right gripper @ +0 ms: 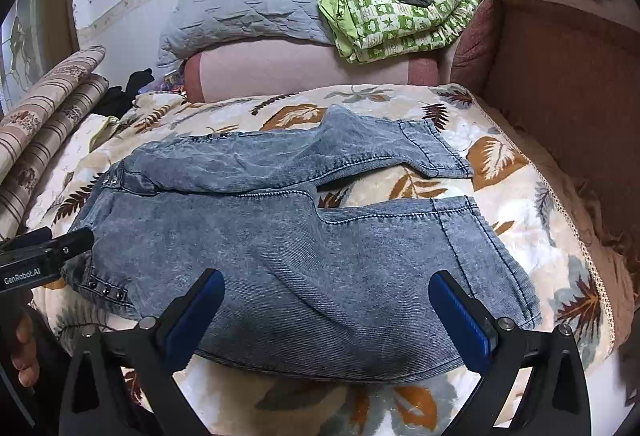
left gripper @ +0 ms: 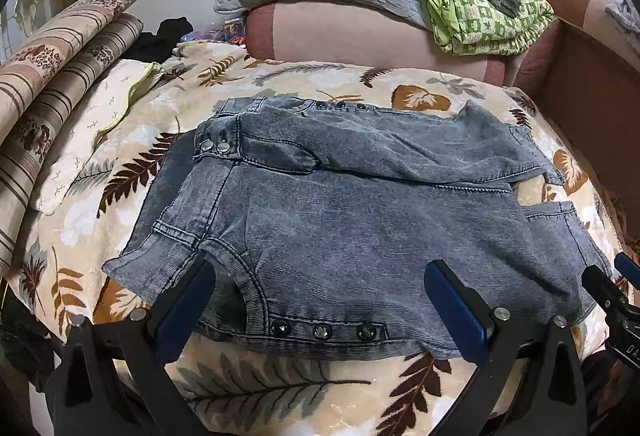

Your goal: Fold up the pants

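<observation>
The pants lie flat on the leaf-print blanket, their long axis running across your view: waistband with its snap buttons to your left, the two legs reaching right, where the hems split apart and show a wedge of blanket between them. The near leg lies directly ahead of both tools; the far leg sits beyond it, toward the pink cushion. Your left gripper hangs over the near waist edge, by the row of three snaps, and so is the nearer tool to the waistband; your right gripper hangs over the near leg partway toward the hem, the nearer tool to the cuffs. Both sets of jaws stand wide apart and hold nothing; whether the blue pads graze the denim cannot be told. A likely next move is to bring the near edge over the far leg, so each gripper must first close on the near edge below it.
</observation>
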`<state>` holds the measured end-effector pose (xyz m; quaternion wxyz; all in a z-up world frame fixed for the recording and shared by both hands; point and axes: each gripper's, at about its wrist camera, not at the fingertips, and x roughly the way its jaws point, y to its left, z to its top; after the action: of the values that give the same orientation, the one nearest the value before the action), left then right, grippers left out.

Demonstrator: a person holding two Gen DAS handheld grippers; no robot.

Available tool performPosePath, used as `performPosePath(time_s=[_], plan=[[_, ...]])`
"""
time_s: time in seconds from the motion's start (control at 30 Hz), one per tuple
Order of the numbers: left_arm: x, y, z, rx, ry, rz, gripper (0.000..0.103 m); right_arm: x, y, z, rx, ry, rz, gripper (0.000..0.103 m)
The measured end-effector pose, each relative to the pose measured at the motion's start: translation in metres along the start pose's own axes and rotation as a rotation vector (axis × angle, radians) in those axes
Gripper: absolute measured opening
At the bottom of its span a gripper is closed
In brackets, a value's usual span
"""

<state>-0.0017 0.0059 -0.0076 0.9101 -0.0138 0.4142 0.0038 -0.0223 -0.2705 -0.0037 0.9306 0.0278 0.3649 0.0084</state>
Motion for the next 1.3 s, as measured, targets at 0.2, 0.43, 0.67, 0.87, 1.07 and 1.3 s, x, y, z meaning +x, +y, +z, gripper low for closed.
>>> performPosePath(time_s=[0.2,0.43,0.67,0.87,1.07,1.3], plan=[[0.001,0.005,-0.001,-0.010,0.001,-0.010,0.103,-0.003,0.002,0.002,0.005,0.003,0.009,0.103],[0.004,0.014,-0.002,-0.036,0.013,-0.012,0.103,-0.001,-0.001,-0.001,0.032,0.023,0.014,0.103],[0.006,0.014,-0.005,-0.033,0.014,-0.018,0.103,-0.002,-0.001,-0.002,0.038,0.022,0.010,0.103],[0.005,0.013,-0.006,-0.031,0.014,-0.021,0.103,-0.003,0.000,-0.002,0.039,0.020,0.013,0.103],[0.004,0.013,-0.006,-0.034,0.012,-0.023,0.103,-0.003,0.004,0.001,0.035,0.015,0.020,0.103],[0.004,0.014,-0.005,-0.032,0.011,-0.024,0.103,-0.003,0.006,0.003,0.032,0.011,0.022,0.103]])
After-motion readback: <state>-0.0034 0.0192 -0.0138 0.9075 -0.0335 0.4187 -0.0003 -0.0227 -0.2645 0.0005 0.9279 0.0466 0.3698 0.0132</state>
